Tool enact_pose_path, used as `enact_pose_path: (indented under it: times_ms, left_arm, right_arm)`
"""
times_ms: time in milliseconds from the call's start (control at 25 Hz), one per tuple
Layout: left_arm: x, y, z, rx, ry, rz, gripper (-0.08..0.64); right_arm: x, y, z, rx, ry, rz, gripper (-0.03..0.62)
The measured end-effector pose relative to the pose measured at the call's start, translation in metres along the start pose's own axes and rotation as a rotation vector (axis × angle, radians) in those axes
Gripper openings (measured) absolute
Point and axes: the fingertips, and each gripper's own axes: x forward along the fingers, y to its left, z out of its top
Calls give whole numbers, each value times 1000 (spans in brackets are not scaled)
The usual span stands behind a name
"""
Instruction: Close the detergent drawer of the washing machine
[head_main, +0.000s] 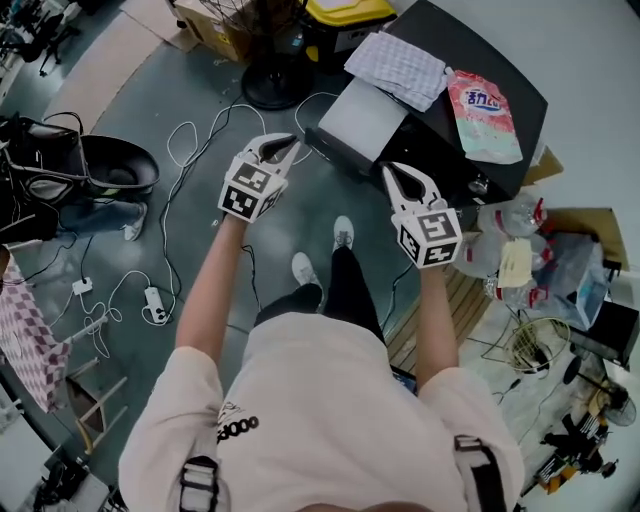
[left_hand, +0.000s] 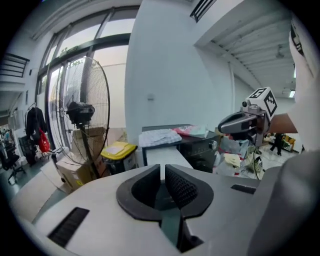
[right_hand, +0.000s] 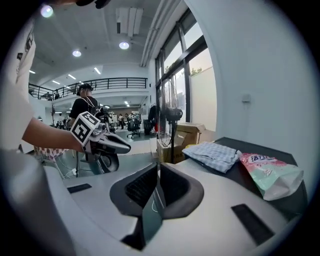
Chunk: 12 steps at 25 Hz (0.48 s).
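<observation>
The black washing machine (head_main: 480, 70) stands ahead of me on the right. Its pale grey detergent drawer (head_main: 362, 118) is pulled out from the front; in the left gripper view the drawer (left_hand: 167, 156) juts toward me. A checked cloth (head_main: 398, 68) and a pink detergent bag (head_main: 485, 115) lie on the lid. My left gripper (head_main: 278, 150) is shut and empty, left of the drawer and apart from it. My right gripper (head_main: 397, 178) is shut and empty, just short of the machine's front, right of the drawer. Both jaw pairs, left gripper (left_hand: 162, 172) and right gripper (right_hand: 157, 172), hold nothing.
A standing fan's base (head_main: 272, 85) sits left of the machine, with a yellow-lidded bin (head_main: 345, 12) and cardboard boxes (head_main: 210, 30) behind. Cables (head_main: 200, 140) and a power strip (head_main: 155, 303) trail over the floor. Plastic bags (head_main: 520, 215) pile up at the right.
</observation>
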Motion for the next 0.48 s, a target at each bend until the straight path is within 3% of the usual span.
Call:
enact_pose_path:
  times_ms: [200,480]
  left_arm:
    - [40,5,-37,2,78,-51,78]
    - [77,13,-78,-25,166,-93,135]
  right_arm:
    - [25,-13,-54,41,80,-25,20]
    - [45,-5,-111,95,187,-1,138]
